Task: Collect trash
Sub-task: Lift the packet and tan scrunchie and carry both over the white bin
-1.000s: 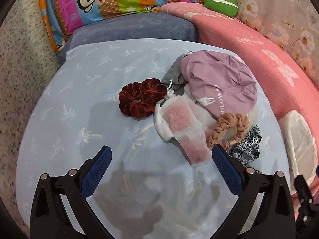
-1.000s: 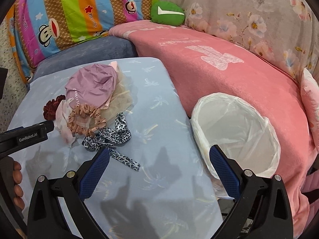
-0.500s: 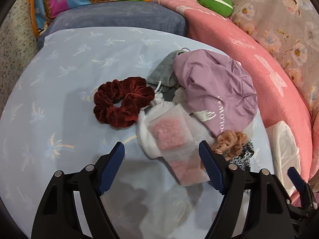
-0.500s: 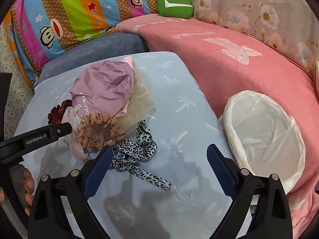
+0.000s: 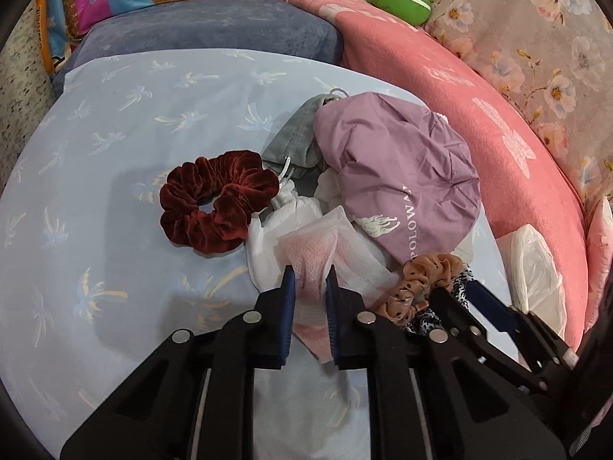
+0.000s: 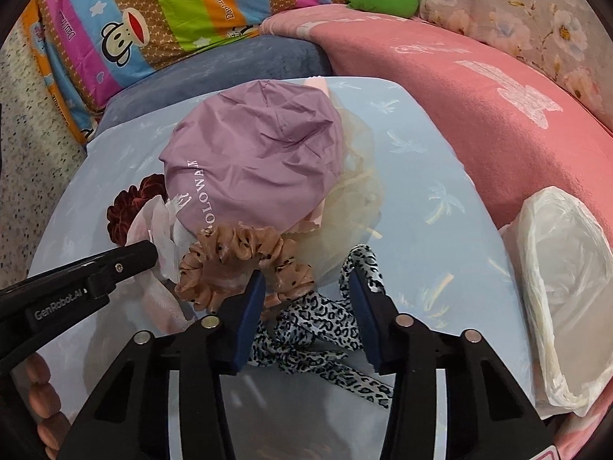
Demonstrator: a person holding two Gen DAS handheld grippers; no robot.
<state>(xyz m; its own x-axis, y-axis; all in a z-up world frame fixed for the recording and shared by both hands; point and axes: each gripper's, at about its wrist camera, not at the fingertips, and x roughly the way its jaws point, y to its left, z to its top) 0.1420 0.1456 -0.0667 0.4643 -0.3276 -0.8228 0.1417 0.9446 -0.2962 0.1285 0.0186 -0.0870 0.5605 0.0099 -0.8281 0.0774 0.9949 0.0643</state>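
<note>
Both left gripper (image 5: pixel 309 274) fingertips pinch the part-buried pink sachet (image 5: pixel 312 255).

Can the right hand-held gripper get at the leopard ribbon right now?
Probably yes. The right hand-held gripper is open with the leopard ribbon lying between its fingers, nothing over it there. The tan scrunchie sits close by the left finger.
</note>
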